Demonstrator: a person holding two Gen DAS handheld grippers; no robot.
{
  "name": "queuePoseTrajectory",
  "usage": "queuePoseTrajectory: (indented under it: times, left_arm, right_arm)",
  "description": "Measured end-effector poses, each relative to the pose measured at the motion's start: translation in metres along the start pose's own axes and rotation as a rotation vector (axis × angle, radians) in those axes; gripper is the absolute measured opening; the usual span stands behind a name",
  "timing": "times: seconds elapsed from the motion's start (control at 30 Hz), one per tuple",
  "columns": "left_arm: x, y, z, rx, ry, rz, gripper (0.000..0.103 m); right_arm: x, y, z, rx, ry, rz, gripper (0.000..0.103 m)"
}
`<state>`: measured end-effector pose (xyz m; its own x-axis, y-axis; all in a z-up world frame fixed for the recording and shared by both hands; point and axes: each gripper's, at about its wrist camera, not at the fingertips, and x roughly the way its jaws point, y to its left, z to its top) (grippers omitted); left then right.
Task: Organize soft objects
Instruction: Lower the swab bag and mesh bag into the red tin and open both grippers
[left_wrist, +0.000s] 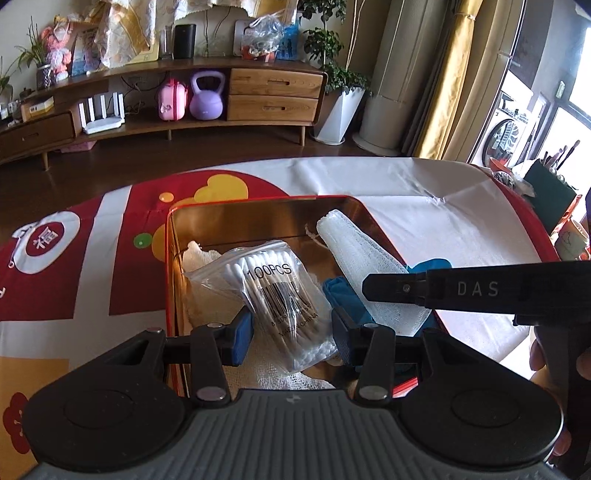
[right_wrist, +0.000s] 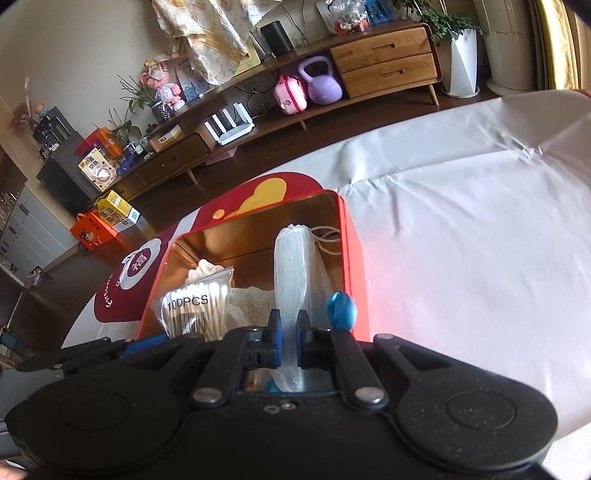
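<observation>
Because the gauze roll (right_wrist: 291, 266) is light, soft and squashy, I judge it best pinched near its end, as the right gripper (right_wrist: 287, 334) does now, jaws clamped on it, roll reaching ahead into the red tin (right_wrist: 356, 266). The left gripper (left_wrist: 291, 332) stands apart, straddling the slippery cotton swab bag (left_wrist: 280, 291) in the tin.
</observation>
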<state>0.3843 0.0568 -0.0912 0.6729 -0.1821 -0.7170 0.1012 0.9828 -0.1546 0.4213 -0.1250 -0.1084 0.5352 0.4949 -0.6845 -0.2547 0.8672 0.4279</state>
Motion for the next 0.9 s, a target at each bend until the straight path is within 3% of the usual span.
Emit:
queuePoseTrajectory:
  times: [0.37, 0.57, 0.7, 0.9]
  left_arm:
    - [0.016, 0.004, -0.009, -0.008, 0.04, 0.012, 0.045]
    - [0.015, -0.003, -0.01, 0.021, 0.04, 0.033, 0.052]
    - [0.01, -0.01, -0.011, 0.049, 0.029, 0.047, 0.068]
    - [-0.001, -0.013, -0.009, 0.035, 0.015, 0.046, 0.07]
  right_arm:
    - [0.006, 0.007, 0.0, -0.03, 0.018, -0.009, 0.009]
    - [-0.002, 0.013, 0.002, -0.053, 0.004, -0.009, 0.025]
    - [-0.01, 0.014, 0.001, -0.055, -0.009, -0.009, 0.045]
    - [-0.027, 0.017, 0.004, -0.063, -0.03, 0.005, 0.054]
